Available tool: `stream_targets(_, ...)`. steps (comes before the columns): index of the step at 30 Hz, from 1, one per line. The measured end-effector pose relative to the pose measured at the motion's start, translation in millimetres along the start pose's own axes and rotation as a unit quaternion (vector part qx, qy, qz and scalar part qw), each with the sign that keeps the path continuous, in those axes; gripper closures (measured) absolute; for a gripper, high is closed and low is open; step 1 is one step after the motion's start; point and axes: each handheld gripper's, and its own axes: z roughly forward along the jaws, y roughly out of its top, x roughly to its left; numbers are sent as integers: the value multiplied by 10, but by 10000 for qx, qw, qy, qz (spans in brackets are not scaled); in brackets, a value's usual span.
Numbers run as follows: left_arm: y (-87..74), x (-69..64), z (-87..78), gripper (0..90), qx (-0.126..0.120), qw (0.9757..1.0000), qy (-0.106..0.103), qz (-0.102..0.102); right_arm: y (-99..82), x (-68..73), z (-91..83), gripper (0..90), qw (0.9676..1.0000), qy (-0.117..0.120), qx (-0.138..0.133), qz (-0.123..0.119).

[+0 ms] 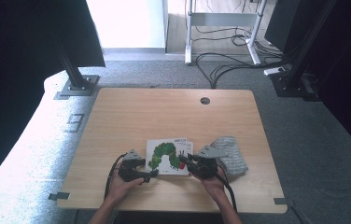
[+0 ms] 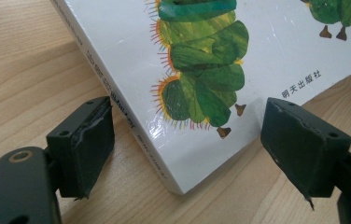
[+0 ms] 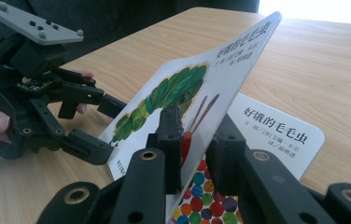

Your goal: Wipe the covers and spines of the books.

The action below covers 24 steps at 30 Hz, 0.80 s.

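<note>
Glossy white board book with green caterpillar artwork (image 1: 169, 157), lower centre of high view; front cover lifted open.

Your raised front cover (image 3: 197, 93) hides most of the picture book's (image 1: 170, 156) first page, leaving a strip of coloured dots and the title panel exposed in the right gripper view. In the left gripper view the caterpillar illustration (image 2: 201, 60) is cut off at the top edge. From the high view, the cover's small print is too tiny to read, and your right gripper (image 1: 186, 162) partly hides the grey cloth (image 1: 232, 151).
</note>
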Motion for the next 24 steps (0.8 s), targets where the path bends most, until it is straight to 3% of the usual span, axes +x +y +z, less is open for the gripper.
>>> stream_targets(9, 4, 11, -5, 173, -17, 10000, -43, 48, 30, 66, -30, 756, 9992, -21, 3, -397)
stream_targets(24, 10, 22, -14, 177, -88, 9999, -94, 3, 26, 76, -58, 756, 9986, 42, 16, -518)
